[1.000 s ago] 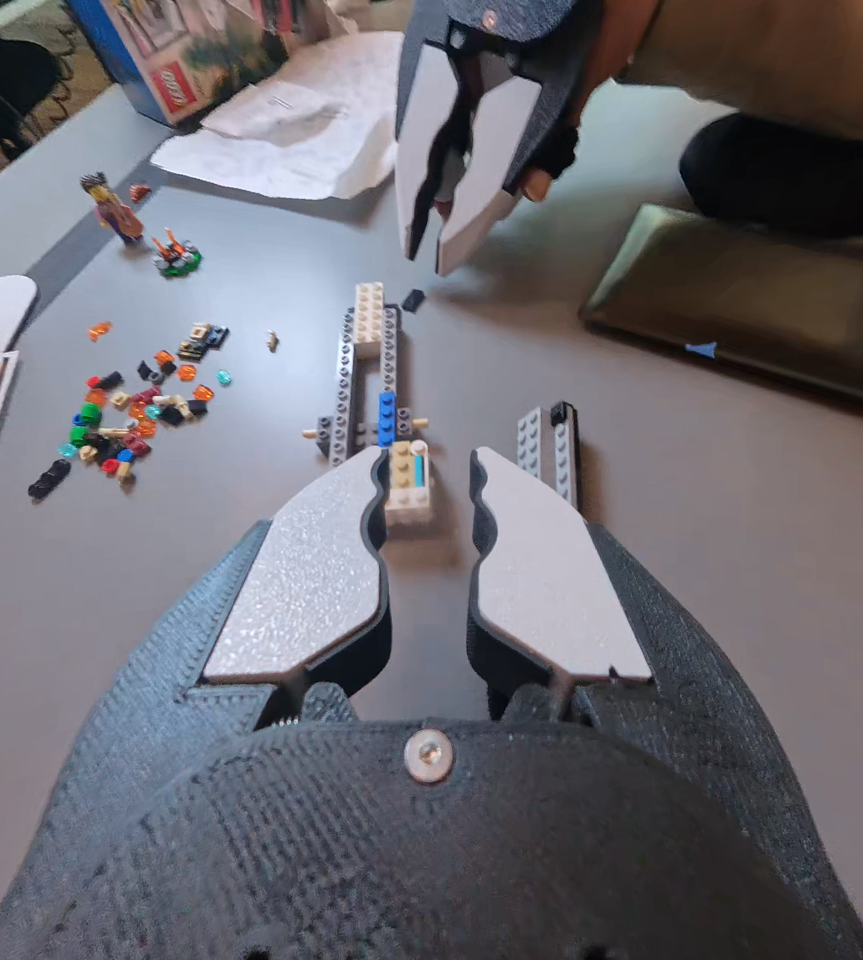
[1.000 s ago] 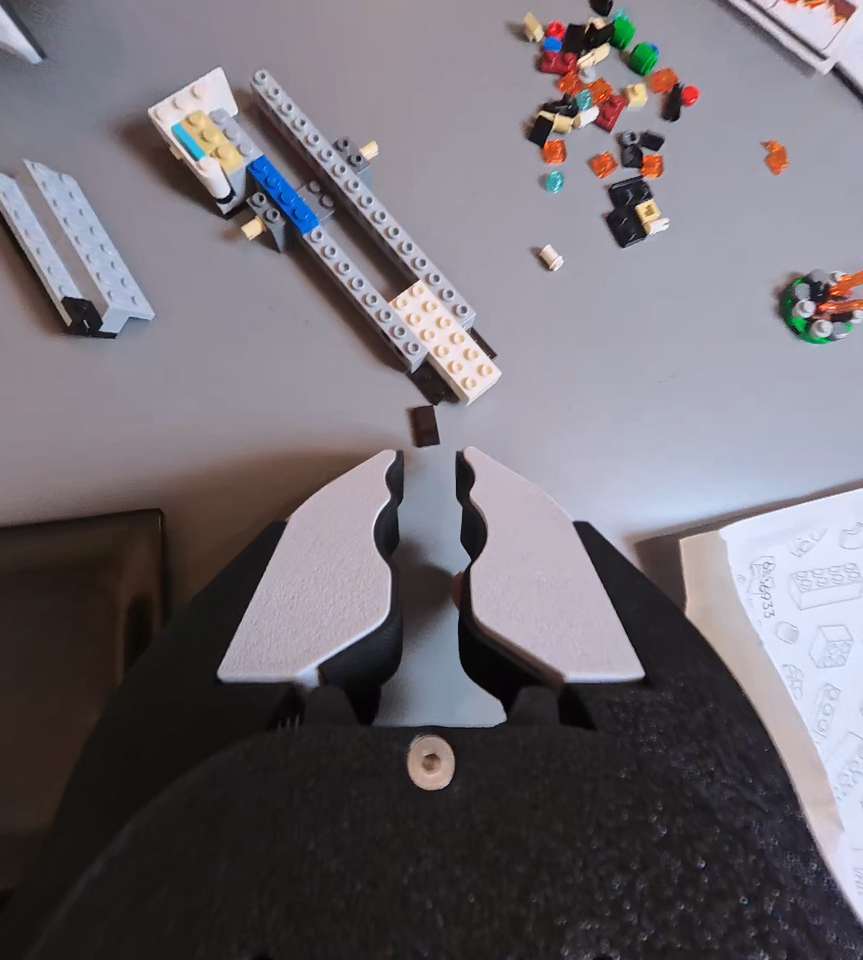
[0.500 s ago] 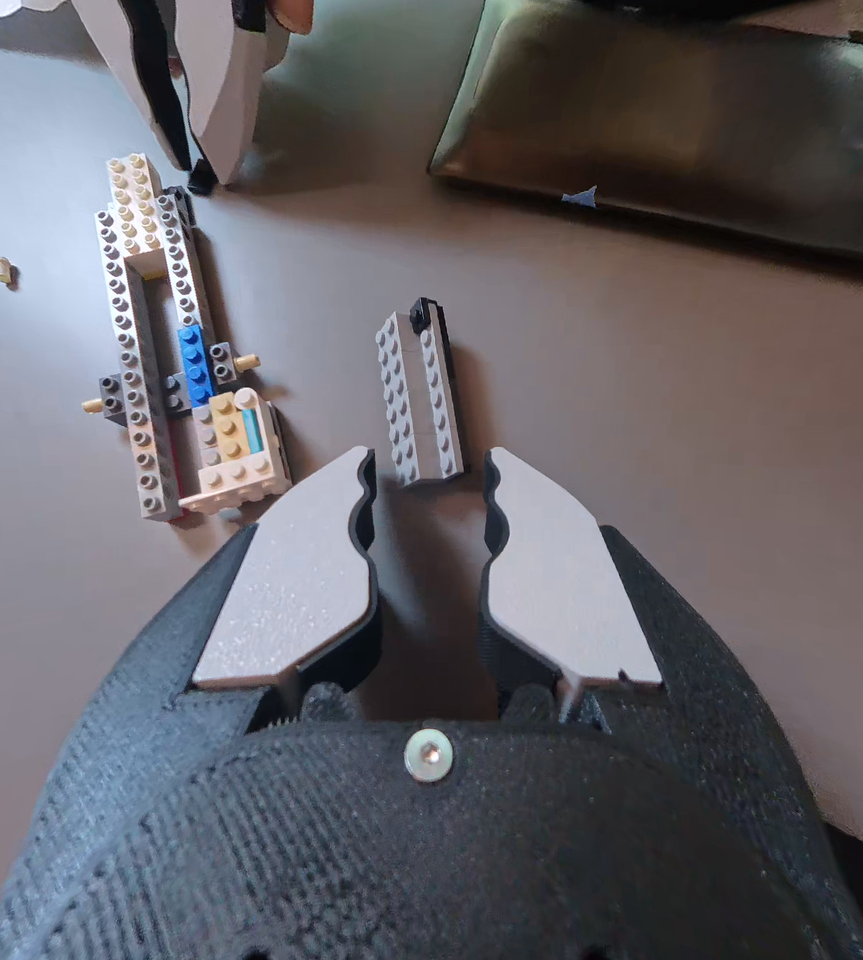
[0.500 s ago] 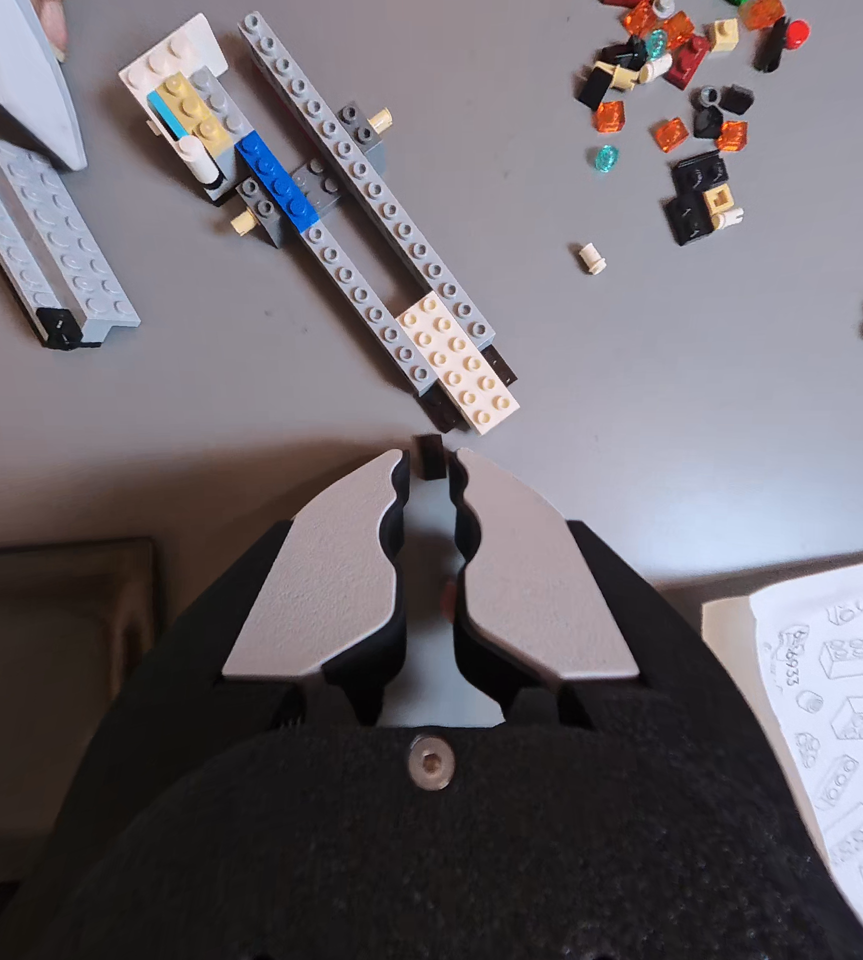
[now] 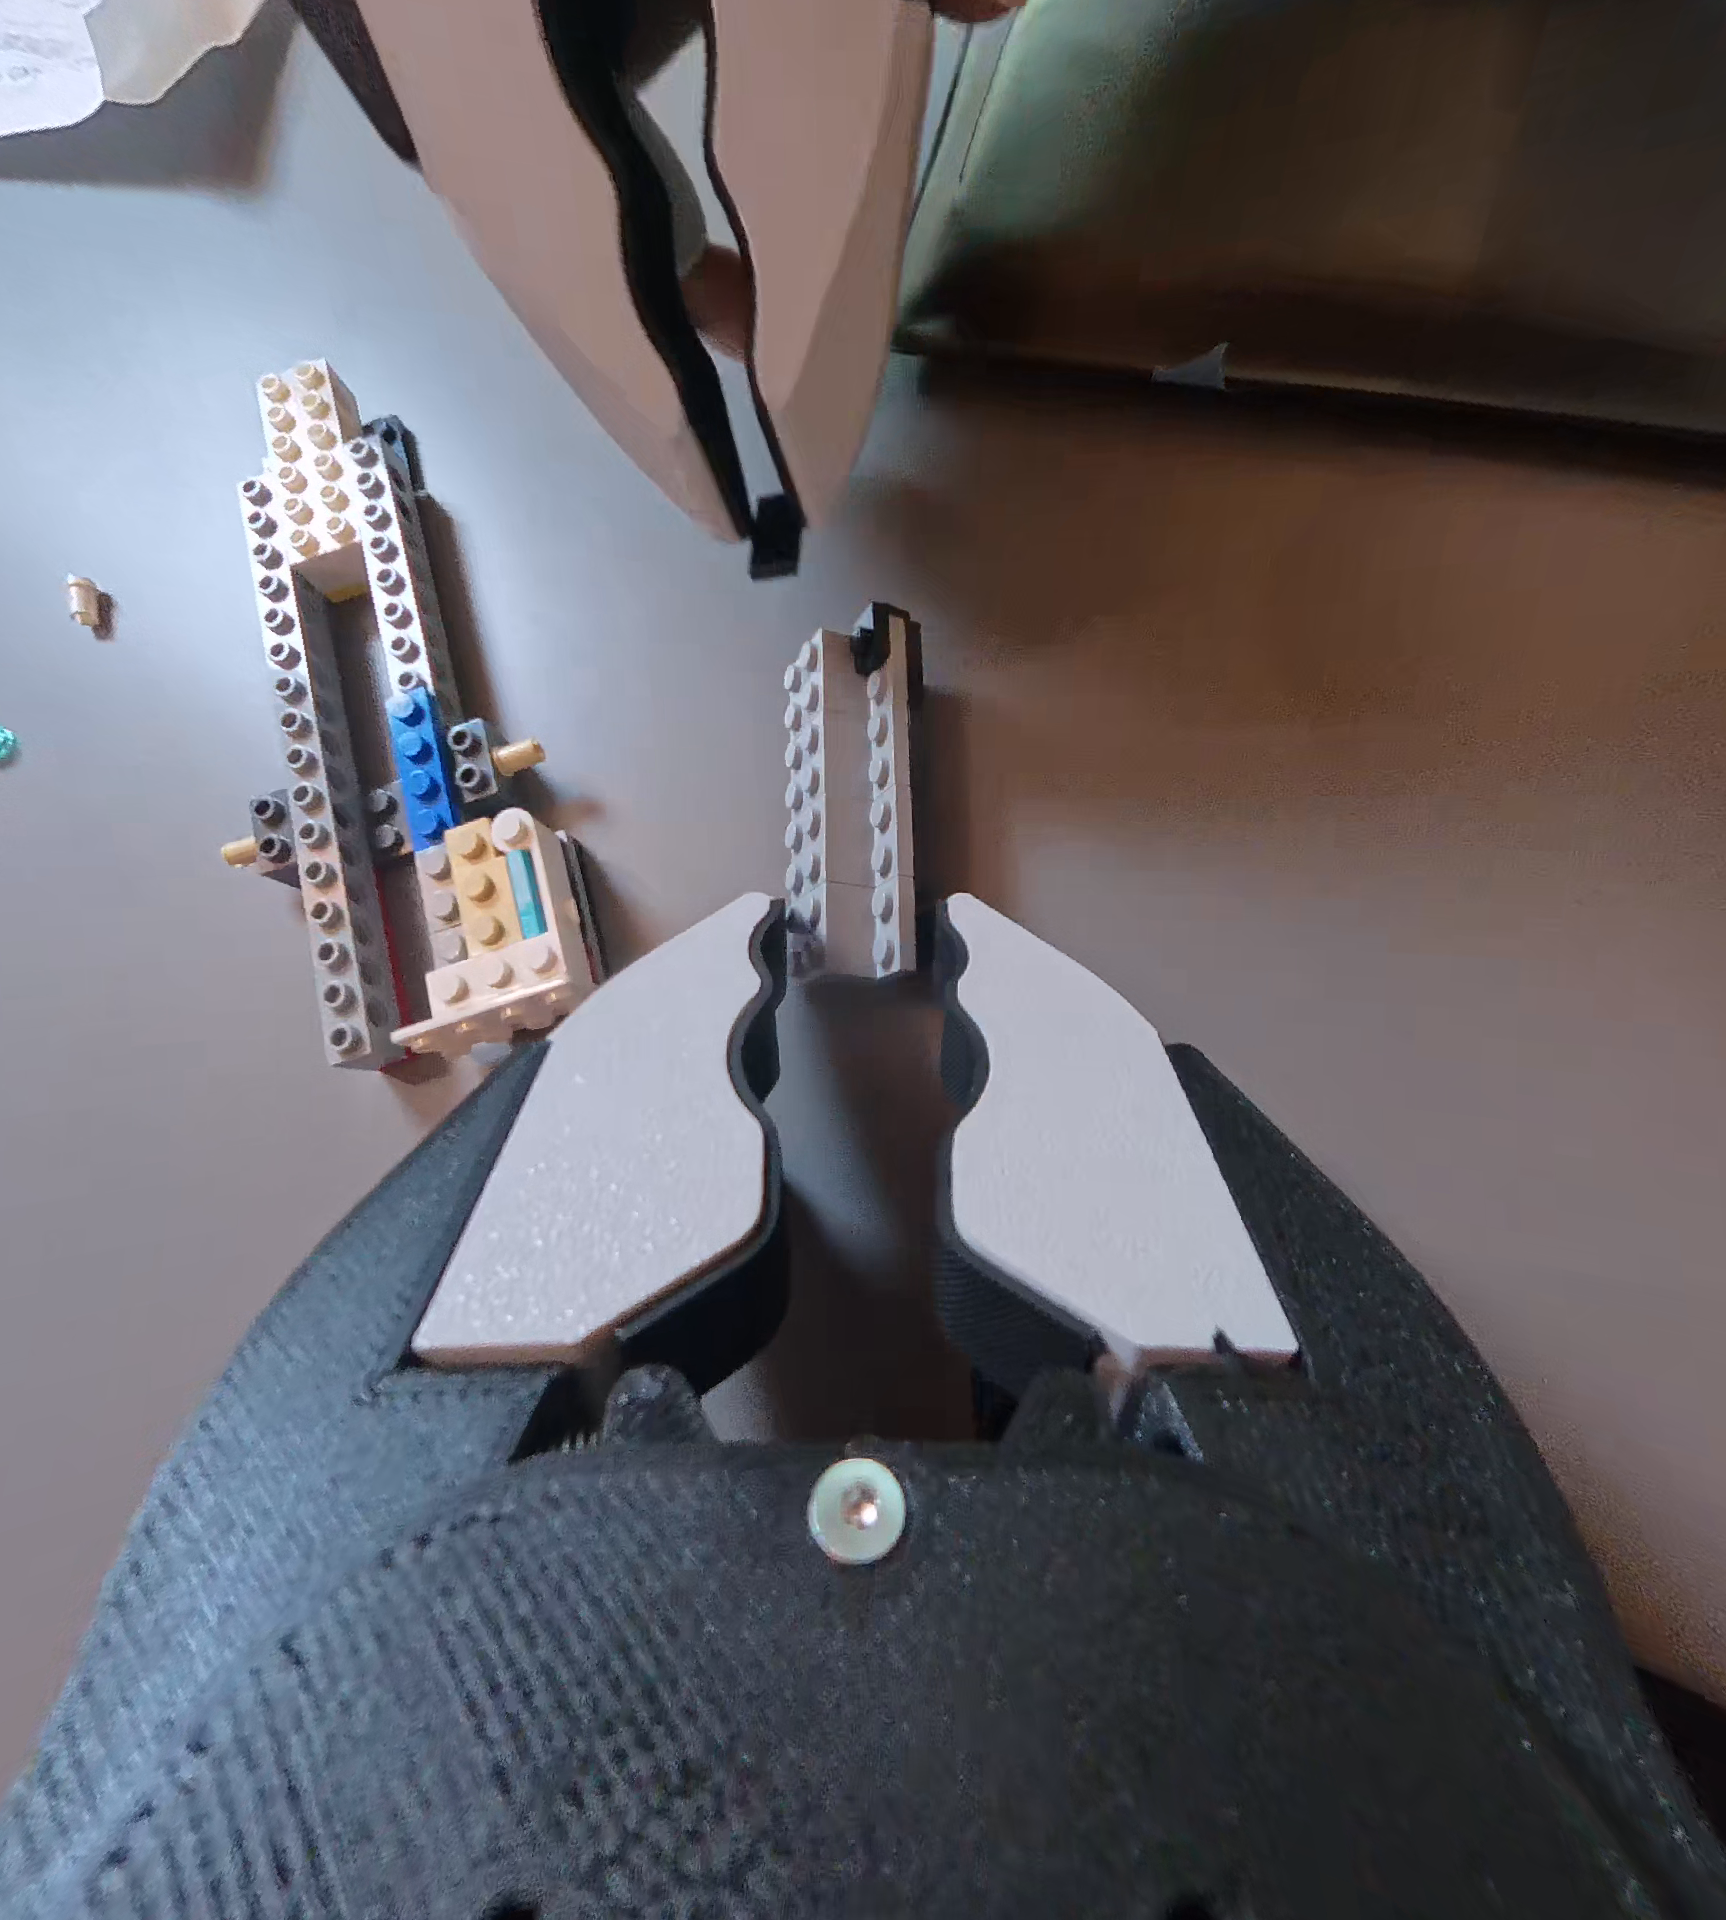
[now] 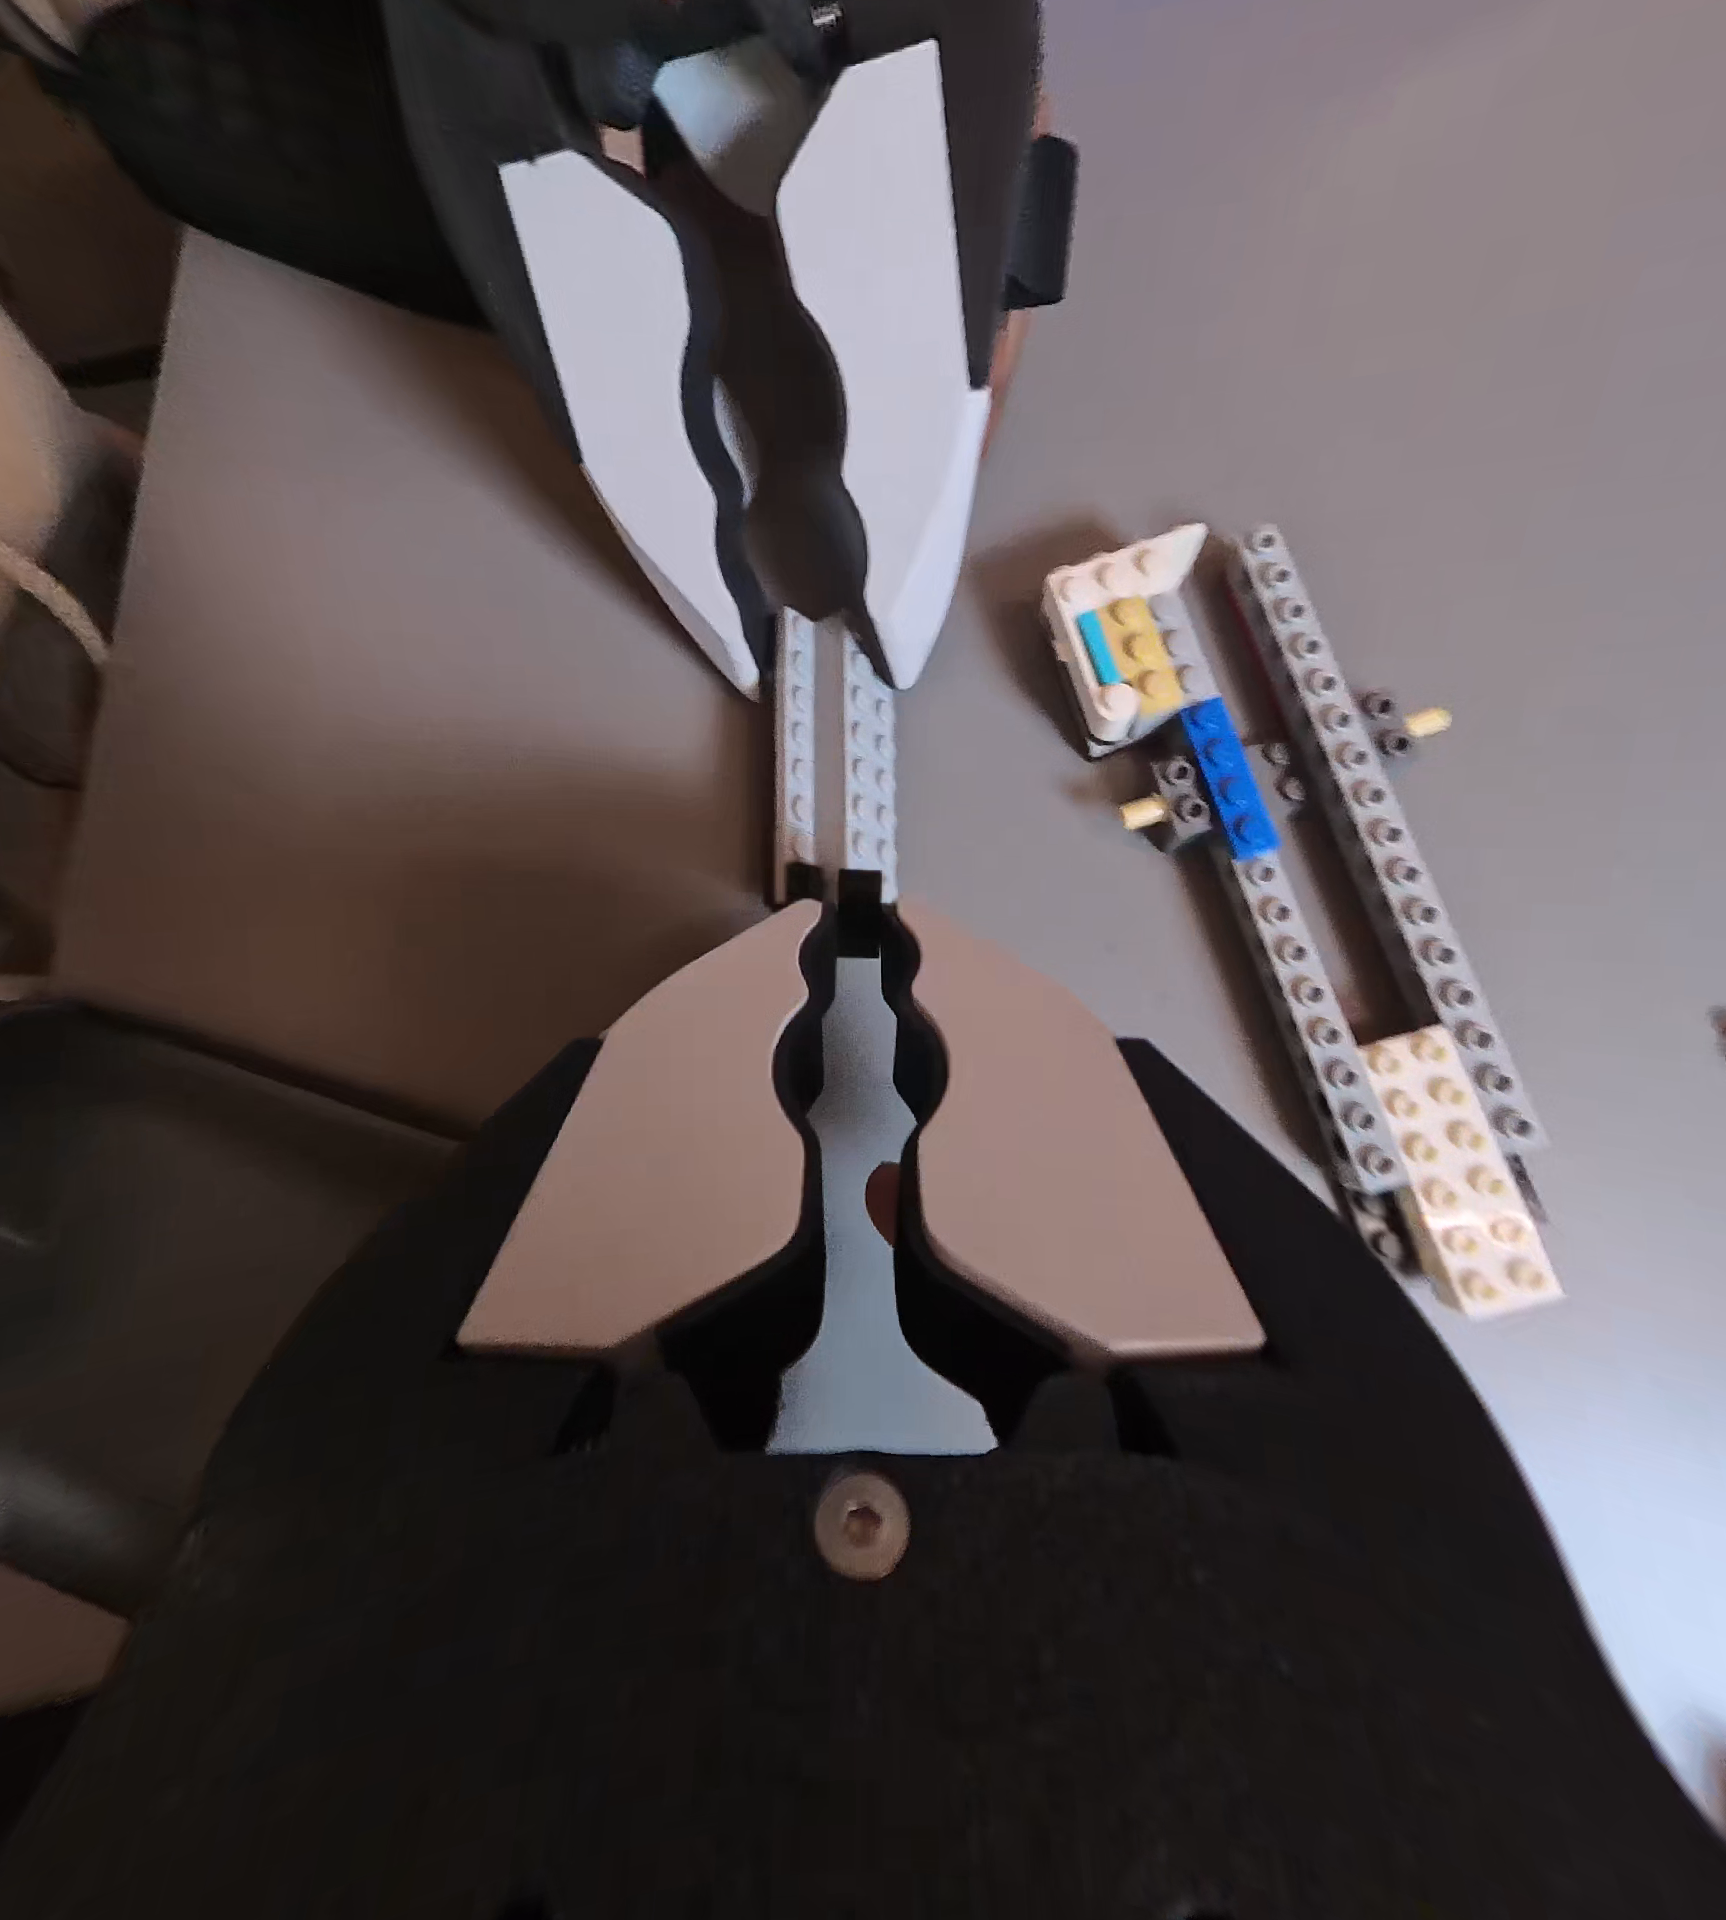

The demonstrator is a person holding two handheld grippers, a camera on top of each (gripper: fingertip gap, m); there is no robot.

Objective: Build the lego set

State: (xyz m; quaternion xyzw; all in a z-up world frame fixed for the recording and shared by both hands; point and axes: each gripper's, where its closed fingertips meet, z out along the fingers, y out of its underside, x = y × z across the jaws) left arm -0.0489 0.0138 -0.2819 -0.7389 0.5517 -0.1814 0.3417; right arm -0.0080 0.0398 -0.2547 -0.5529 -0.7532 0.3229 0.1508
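Both claws meet at the grey strip — one steadies it, one brings a black piece.

Nearest, the left claw brackets the near end of the grey strip lying on the desk, jaws apart and not clearly pinching — likely to brace it. At the strip's far end the right claw is clamped on a small black piece, poised just above. Left of the strip lies the long grey frame; beyond it, a dark tray.
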